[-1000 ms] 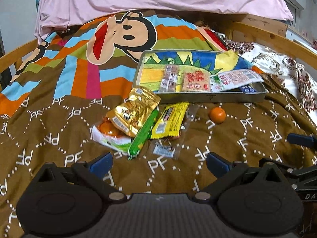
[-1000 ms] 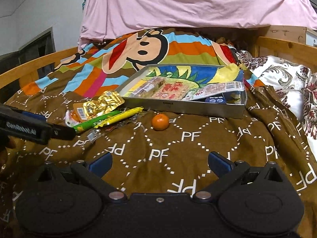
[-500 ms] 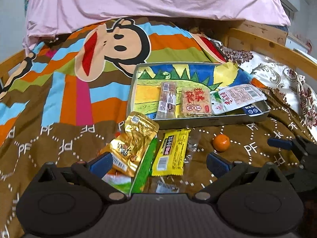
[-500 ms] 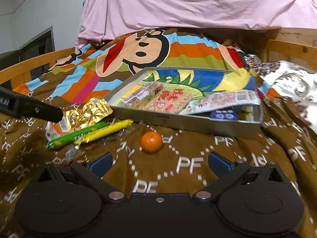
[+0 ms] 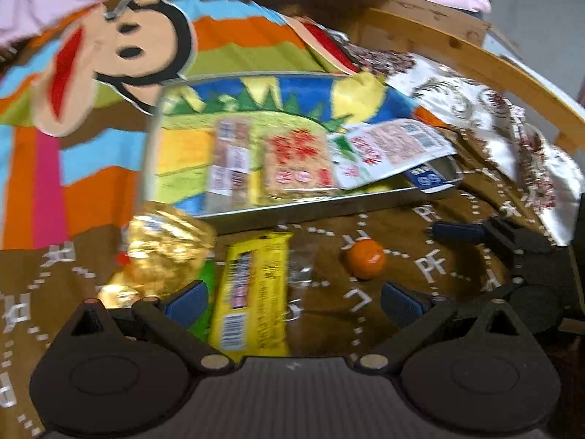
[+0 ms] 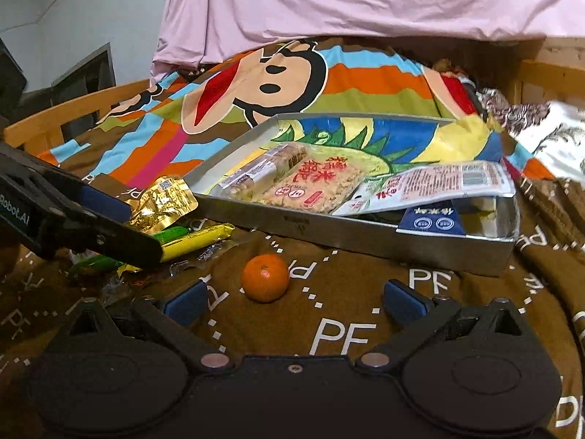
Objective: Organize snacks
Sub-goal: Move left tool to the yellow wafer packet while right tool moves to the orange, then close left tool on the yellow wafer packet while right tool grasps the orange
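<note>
A metal tray (image 6: 351,232) lies on the bed and holds several snack packs, among them a rice cracker pack (image 6: 310,183) and a white pouch (image 6: 435,186). The tray also shows in the left wrist view (image 5: 314,210). My left gripper (image 5: 292,301) is open, low over a yellow snack bar (image 5: 252,292), beside a gold pouch (image 5: 164,252) and a green stick (image 5: 206,285). My right gripper (image 6: 292,300) is open, just in front of a small orange (image 6: 265,277). The orange (image 5: 365,263) lies right of the yellow bar.
A brown "PF" blanket (image 6: 343,333) with a monkey print (image 6: 263,80) covers the bed. A pink sheet (image 6: 329,0) hangs behind. Wooden rails (image 5: 475,58) bound the bed. The left gripper (image 6: 73,219) crosses the right wrist view at left.
Both grippers have moved forward and lower toward the snacks. The left one now sits over the yellow bar, the right one close to the orange. Both stay open.
</note>
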### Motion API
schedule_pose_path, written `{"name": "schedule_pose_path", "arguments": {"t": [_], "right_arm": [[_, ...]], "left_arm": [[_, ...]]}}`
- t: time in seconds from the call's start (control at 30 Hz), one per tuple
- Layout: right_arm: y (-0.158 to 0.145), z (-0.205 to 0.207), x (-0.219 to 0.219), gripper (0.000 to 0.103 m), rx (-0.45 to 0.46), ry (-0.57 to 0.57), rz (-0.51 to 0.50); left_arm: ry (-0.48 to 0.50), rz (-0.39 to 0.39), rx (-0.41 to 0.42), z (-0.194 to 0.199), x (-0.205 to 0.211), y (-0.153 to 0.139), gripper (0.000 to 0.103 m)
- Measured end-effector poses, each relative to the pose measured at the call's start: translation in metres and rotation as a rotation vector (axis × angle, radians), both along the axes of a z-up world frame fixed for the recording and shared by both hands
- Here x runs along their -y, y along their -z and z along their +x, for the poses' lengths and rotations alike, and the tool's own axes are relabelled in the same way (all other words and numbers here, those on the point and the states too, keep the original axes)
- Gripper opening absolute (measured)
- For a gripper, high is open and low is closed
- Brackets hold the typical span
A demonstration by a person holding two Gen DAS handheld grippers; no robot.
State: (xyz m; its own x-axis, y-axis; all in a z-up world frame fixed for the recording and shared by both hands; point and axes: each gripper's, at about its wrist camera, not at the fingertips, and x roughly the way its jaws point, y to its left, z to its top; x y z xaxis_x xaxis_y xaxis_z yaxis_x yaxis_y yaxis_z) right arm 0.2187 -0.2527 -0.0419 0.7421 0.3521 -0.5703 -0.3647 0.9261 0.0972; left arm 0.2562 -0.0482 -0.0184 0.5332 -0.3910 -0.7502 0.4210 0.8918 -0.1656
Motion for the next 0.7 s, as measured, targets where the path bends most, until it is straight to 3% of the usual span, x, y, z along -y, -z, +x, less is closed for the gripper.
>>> {"name": "schedule_pose_path", "arguments": {"t": [0.17,0.47,0.7], "right_arm": [[0.001,0.003,-0.002,0.089,0.018,-0.016,-0.002],[0.007,0.017,-0.011,0.067,0.004,-0.020,0.003],[0.013,0.018,-0.022,0.052,0.009,-0.053,-0.026]], "left_arm": [[0.043,-0.036,-0.054,0.014,-0.001,0.011,0.102],[0.036,-0.121,-0.186,0.039,-0.023,0.028,0.101],[0.057,-0.136,-0.183,0.040,-0.026,0.032,0.100]]}}
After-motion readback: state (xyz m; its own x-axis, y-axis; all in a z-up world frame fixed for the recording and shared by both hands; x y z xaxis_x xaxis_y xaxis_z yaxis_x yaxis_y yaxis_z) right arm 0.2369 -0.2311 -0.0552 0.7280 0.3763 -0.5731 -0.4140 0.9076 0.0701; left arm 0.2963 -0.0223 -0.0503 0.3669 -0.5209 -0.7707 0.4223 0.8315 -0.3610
